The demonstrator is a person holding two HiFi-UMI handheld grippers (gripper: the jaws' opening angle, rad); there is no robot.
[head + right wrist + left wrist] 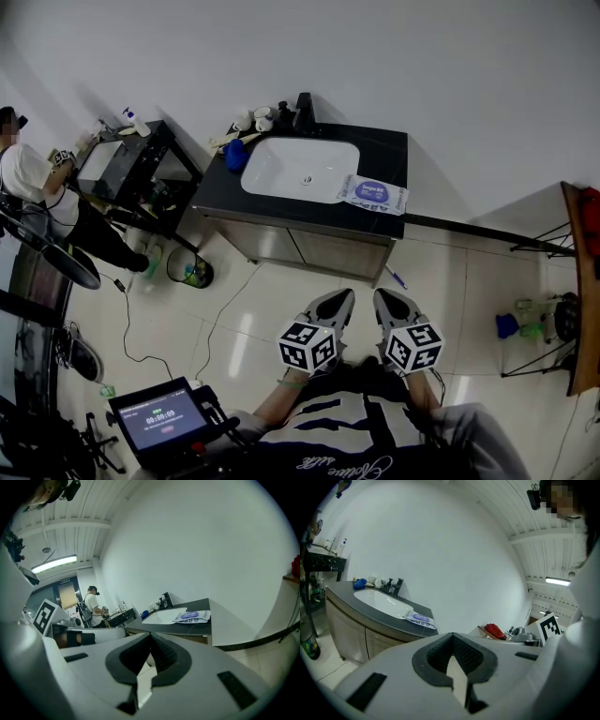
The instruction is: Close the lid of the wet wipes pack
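The wet wipes pack is seen lying flat on the dark surface, just beside the right rim of the white basin. Whether its lid is down cannot be told. A black faucet, pale cups and a blue object are set along the basin's rear and left. The surface is backed by a plain white wall, above a glossy tiled floor. A person is seen at a second black table far left. The left tongs and right tongs are held well apart from the pack, each pinched together with nothing between.
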